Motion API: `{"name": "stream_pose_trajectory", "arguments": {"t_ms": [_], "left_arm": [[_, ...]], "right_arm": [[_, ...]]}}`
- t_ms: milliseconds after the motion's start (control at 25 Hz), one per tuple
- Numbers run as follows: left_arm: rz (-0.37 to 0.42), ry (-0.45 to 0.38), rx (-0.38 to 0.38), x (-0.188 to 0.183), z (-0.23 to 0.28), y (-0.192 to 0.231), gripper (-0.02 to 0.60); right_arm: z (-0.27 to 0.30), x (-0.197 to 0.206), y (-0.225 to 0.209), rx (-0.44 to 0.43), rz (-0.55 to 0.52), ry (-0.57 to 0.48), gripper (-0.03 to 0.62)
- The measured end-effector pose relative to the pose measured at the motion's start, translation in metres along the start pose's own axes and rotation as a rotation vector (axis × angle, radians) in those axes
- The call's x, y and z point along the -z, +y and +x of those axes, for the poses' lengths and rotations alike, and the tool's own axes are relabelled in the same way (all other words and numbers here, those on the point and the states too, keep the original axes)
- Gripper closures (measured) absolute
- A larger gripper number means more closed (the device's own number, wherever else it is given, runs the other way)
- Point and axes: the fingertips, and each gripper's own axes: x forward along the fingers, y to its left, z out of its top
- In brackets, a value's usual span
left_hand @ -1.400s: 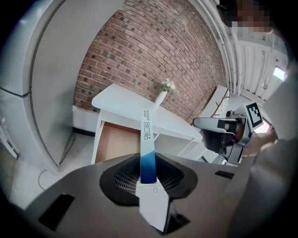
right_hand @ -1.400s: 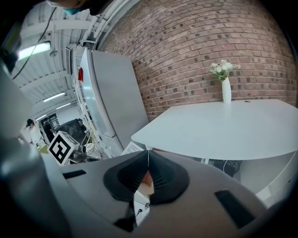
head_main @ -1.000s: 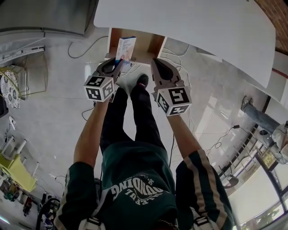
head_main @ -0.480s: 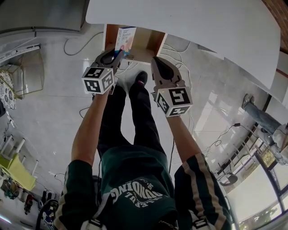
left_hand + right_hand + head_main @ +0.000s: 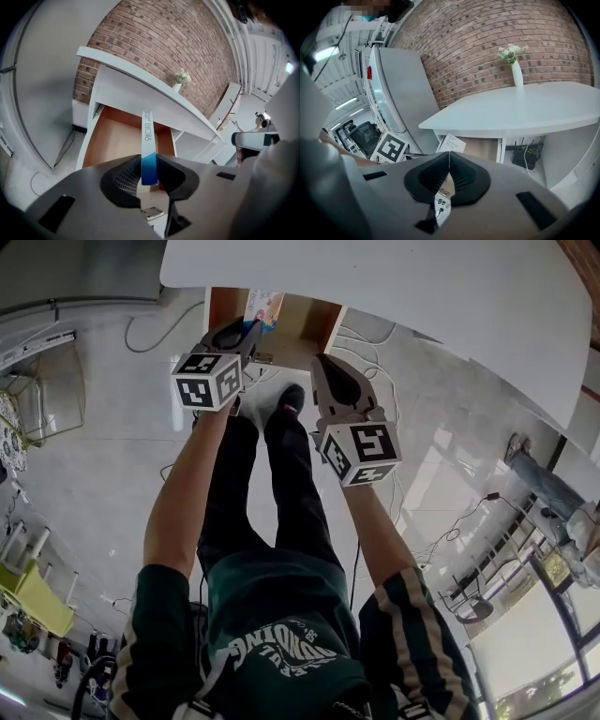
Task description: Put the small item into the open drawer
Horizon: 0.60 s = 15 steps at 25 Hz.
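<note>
A flat white and blue box (image 5: 148,145) stands on edge between the jaws of my left gripper (image 5: 149,169), which is shut on its blue end. In the head view the box (image 5: 262,307) is over the open wooden drawer (image 5: 309,329) under the white table (image 5: 422,296), with the left gripper (image 5: 246,332) at the drawer's left front. The drawer's brown floor (image 5: 112,140) lies just beyond the jaws. My right gripper (image 5: 328,367) hangs before the drawer's right front, jaws shut with nothing between them (image 5: 449,161). From that side the box (image 5: 451,143) shows above the drawer (image 5: 480,147).
A brick wall (image 5: 159,42) backs the table. A white vase with flowers (image 5: 515,70) stands on the tabletop. A grey fridge (image 5: 401,89) is left of the table. Cables and a router (image 5: 524,155) lie on the floor beneath. The person's legs and shoes (image 5: 281,418) are below the grippers.
My left gripper has carried the box forward, from the drawer's front edge to over the drawer's inside. The right gripper has barely moved.
</note>
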Motion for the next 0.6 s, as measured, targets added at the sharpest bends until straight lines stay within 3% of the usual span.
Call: {"name": "stream_pose_trajectory", "arguments": {"t_ms": [320,600], "left_arm": [[-0.017,0.030,-0.004,0.006,0.038,0.005,0.479],[-0.094,0.086,0.010,0.005,0.040,-0.009,0.479]], "right_arm": [[0.004,0.011,-0.013,0.010,0.017,0.014,0.569],[0.006,0.022,-0.022,0.008,0.031,0.035,0.569]]}}
